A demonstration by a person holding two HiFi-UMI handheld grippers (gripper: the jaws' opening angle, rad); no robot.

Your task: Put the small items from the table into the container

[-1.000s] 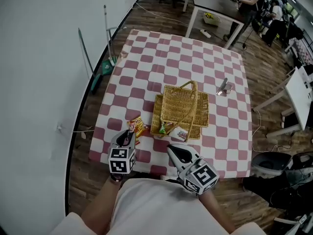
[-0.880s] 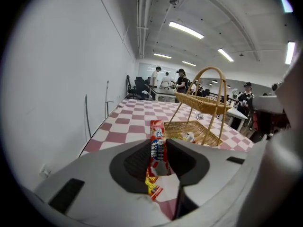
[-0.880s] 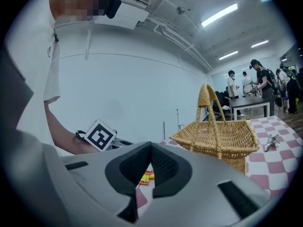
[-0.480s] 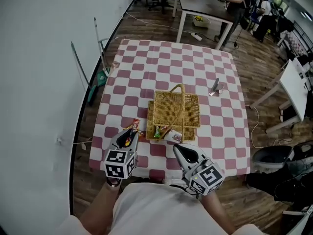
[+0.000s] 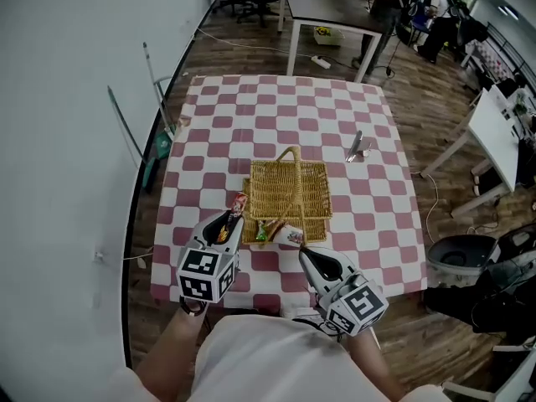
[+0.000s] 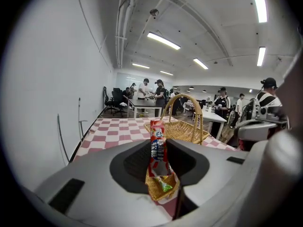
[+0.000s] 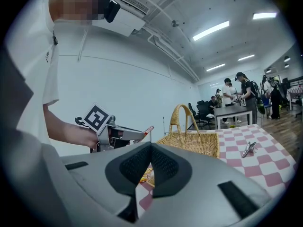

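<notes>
My left gripper (image 5: pixel 226 223) is shut on a red snack stick (image 5: pixel 238 202), held upright above the table by the wicker basket's (image 5: pixel 289 193) near left corner. In the left gripper view the stick (image 6: pixel 157 143) stands between the jaws, with the basket (image 6: pixel 184 130) just beyond. A green sweet (image 5: pixel 262 234) and a white packet (image 5: pixel 292 236) lie in the basket's near end. My right gripper (image 5: pixel 311 260) is shut and empty, at the table's near edge in front of the basket. From the right gripper view the left gripper (image 7: pixel 130 135) shows with the stick's tip (image 7: pixel 148 129).
The checked tablecloth (image 5: pixel 218 132) covers the table. Orange packets (image 5: pixel 222 234) lie under the left gripper. A small metal clip (image 5: pixel 356 146) lies to the basket's far right. The basket's handle (image 5: pixel 289 174) arches over its middle. Desks and people are far behind.
My left gripper has risen off the table with the red stick and moved toward the basket's left corner. The right gripper shifted slightly.
</notes>
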